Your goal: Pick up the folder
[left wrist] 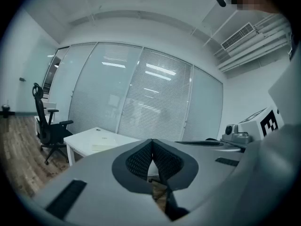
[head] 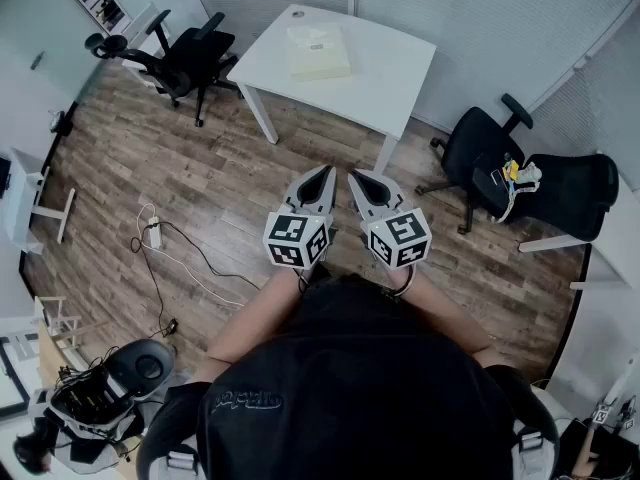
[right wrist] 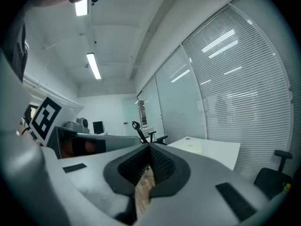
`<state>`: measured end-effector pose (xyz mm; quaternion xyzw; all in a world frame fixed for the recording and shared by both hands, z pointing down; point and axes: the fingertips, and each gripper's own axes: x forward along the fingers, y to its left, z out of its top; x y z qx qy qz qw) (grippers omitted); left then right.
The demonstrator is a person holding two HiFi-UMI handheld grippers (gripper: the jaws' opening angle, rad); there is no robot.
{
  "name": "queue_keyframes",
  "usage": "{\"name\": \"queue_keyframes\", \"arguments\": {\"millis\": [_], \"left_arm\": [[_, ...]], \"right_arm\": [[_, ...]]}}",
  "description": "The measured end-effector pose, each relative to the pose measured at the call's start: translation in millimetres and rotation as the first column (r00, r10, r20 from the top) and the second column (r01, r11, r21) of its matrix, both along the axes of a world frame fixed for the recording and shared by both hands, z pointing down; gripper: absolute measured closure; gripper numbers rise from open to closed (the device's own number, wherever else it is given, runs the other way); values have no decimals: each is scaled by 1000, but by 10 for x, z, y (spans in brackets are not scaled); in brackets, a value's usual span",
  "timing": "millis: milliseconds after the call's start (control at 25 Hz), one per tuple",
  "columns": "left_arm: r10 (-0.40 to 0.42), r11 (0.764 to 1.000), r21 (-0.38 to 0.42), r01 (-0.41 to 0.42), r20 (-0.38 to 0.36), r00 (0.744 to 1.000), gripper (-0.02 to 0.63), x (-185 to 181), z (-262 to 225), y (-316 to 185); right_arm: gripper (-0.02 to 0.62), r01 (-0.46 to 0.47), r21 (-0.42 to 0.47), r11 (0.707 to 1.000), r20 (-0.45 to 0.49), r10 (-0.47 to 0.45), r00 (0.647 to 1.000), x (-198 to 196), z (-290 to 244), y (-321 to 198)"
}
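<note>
A pale cream folder (head: 319,51) lies flat on the white table (head: 390,78) at the far side of the room; it also shows as a pale sheet (left wrist: 104,147) on the table in the left gripper view. My left gripper (head: 325,173) and right gripper (head: 354,177) are held side by side in front of the person's chest, well short of the table, over the wooden floor. Both are shut with nothing between the jaws. Their tips meet in the left gripper view (left wrist: 152,141) and in the right gripper view (right wrist: 149,146).
A black office chair (head: 180,58) stands left of the table, and two more (head: 530,178) to its right near a white desk edge (head: 560,243). A power strip with cables (head: 155,238) lies on the floor at left. Glass walls with blinds stand behind the table.
</note>
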<state>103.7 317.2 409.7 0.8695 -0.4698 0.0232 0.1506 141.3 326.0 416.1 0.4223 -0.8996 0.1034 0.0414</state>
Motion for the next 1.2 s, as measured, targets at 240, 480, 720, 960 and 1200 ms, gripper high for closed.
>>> {"name": "queue_keyframes", "arguments": {"millis": [240,480,720,960,1200], "left_arm": [[-2,1000,-4,2,-1,1000,594,-5,4,16],[-22,1000,13,22,-21,1000,594,-100,-24,-7],[-24,1000,6,24,-31,999,594,-206,19,-89],[-18,1000,-6,17,-39,999,594,-272,59,-265],[-25,1000,0,25,-49,999,594,-557,52,-596]], "right_arm": [[574,3,-2,1000,1,-3,1000,-12,0,4],[574,13,-8,1000,0,-13,1000,-75,14,-22],[574,19,-21,1000,3,-19,1000,-184,54,-102],[574,11,-29,1000,21,-10,1000,-253,71,-282],[574,13,-33,999,15,-12,1000,-510,89,-590]]}}
